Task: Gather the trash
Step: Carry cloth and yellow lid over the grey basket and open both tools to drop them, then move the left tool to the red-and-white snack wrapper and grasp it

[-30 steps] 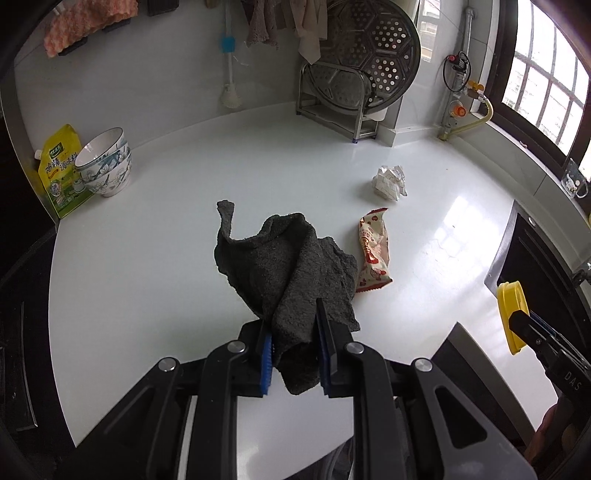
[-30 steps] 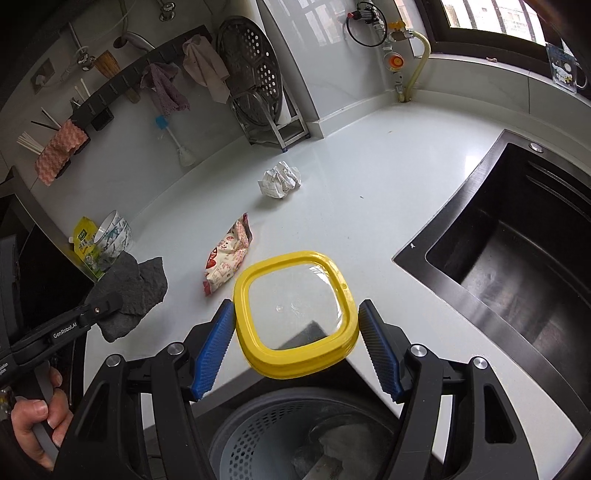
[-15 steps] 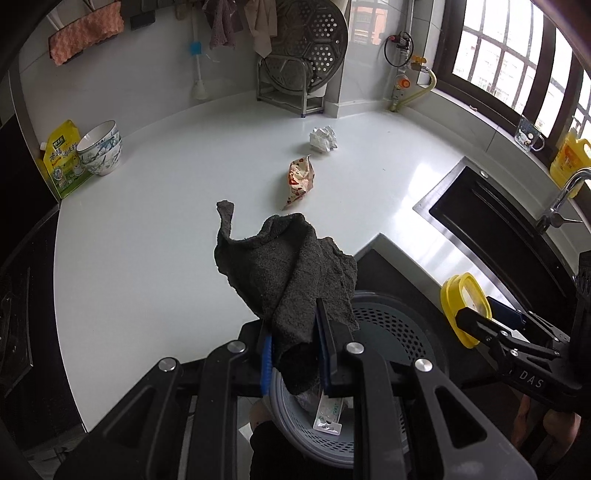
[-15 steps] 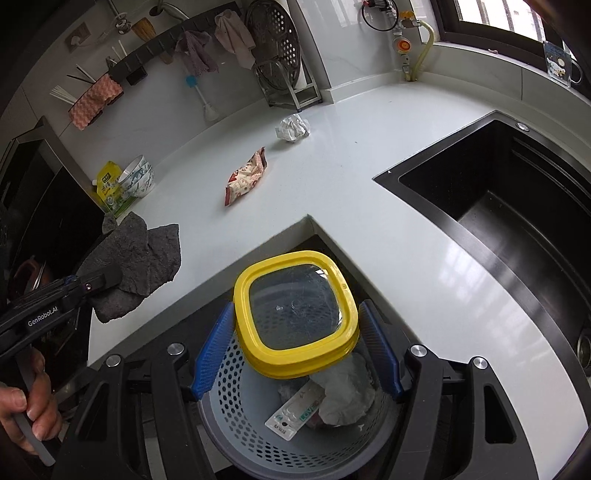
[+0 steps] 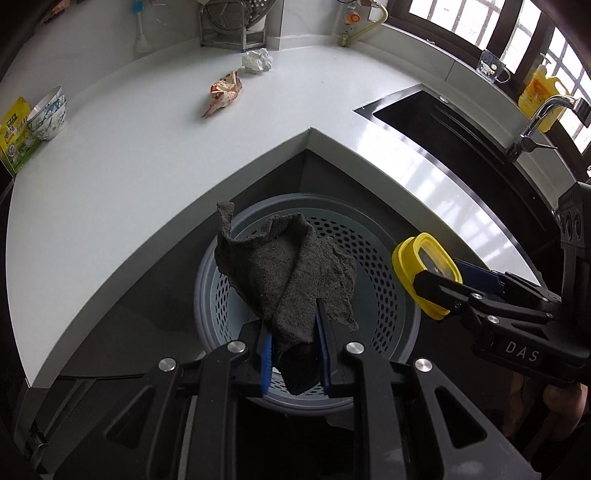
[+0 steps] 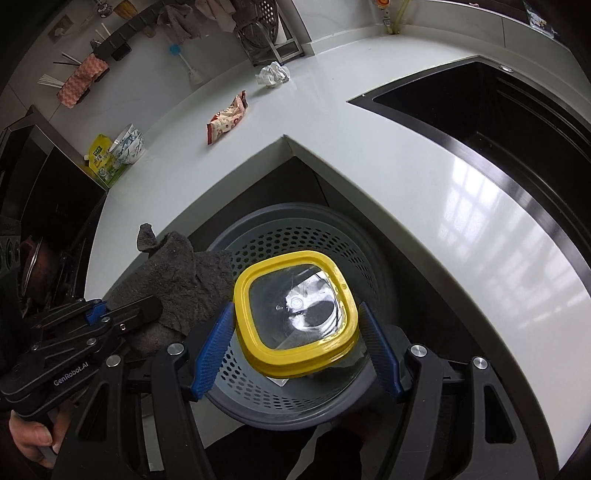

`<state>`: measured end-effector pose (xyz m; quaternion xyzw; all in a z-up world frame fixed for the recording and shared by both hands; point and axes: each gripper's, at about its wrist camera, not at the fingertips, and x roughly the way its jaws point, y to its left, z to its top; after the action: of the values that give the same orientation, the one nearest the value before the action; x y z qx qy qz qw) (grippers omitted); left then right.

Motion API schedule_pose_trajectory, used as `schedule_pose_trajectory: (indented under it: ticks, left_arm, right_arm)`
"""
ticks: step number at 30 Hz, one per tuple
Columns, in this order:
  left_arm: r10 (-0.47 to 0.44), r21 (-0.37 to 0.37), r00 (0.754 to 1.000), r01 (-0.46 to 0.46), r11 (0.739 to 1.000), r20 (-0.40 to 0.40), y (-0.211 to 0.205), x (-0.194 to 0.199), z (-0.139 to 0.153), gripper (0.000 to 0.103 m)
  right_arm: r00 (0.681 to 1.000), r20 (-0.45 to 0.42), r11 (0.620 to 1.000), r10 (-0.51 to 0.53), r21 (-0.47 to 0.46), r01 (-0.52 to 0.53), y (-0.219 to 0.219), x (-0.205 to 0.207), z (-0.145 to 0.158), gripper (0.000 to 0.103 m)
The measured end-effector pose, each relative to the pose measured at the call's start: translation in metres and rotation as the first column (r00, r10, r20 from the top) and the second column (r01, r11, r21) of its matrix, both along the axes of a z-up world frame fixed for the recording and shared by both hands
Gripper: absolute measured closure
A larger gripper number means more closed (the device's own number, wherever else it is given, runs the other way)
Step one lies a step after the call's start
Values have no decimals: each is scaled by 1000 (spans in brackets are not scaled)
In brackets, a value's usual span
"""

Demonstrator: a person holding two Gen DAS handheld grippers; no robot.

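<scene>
Both grippers now parked over the bin. 1 s ago they were above the desk, bin barely in frame; 0.5 s ago only halfway there.

L gripper: jaws clamped on the grey rag, rag hanging over bin's left half, tail drooping below the pads. Grip on the rag looks unchanged across all 3 frames.

R gripper: jaws either side of the yellow-rimmed lid, blue pads on its two edges, clear centre. Lid sits roughly over bin centre, tilted. Same hold as before.

Inside bin: white bits visible through the lid and under it, can't ID them.

Meaning, imo: carry phase done, drop phase next. Both items are inside the bin rim when seen from above, so opening the jaws should land them in. Risk: rag's loose corner sticks out past the rim on the desk side and could snag there.

Still left beyond the bin, on the desk: snack wrapper and, further back, crumpled paper near the metal rack. So task approx half done, 2 more pickups after this drop.
</scene>
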<state>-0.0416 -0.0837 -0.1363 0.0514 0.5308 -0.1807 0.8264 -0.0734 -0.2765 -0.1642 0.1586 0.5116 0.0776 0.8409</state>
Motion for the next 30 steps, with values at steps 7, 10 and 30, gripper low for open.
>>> schedule_pose_trajectory:
  ticks: [7,10,30]
  left_arm:
    - [25,47,998,-22,999,-58,-3,7,-30,84]
    - [35,53,997,-31,998,-65,-2,10,-33,84]
    - [95,35,995,-94,995,-10,12,12,-4,42]
  right_arm:
    - [998,-58,1000,10,-16,-11,2,4,-26,37]
    - [996,-84,1000,9,-12,-10,0,11,-36,37]
    - [997,-81,1000,18,-10,-19,2,18,-18,31]
